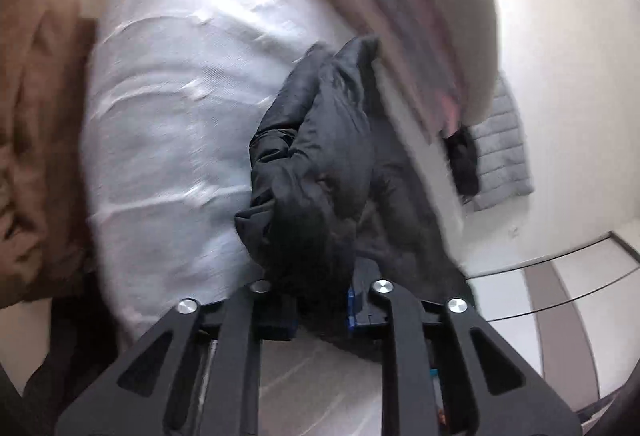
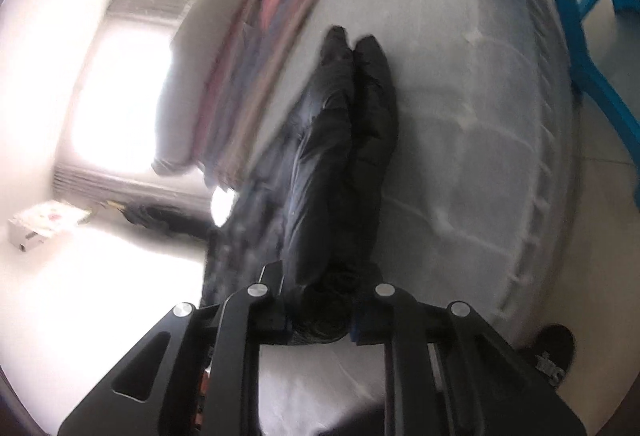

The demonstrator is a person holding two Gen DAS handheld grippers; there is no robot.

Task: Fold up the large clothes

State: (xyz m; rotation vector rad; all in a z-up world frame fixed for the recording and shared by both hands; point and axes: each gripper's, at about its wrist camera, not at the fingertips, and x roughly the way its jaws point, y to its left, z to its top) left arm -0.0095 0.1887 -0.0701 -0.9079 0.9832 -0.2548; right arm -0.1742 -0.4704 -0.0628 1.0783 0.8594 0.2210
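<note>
Left wrist: black jacket (image 1: 316, 163) bunched between clamped left tongs (image 1: 322, 310); right tongs (image 2: 320, 310) likewise.

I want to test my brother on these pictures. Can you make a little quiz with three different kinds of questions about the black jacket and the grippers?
1. True or false: the left gripper is shut on the black jacket.
2. What does the right gripper hold? A) a blue chair B) the black jacket C) a pink towel
3. Fill in: the jacket lies on a white ____.

Key
1. True; its fingers pinch a bunched fold.
2. B; the jacket runs from its fingers across the bed.
3. Bed, beside a stack of folded clothes.
</note>
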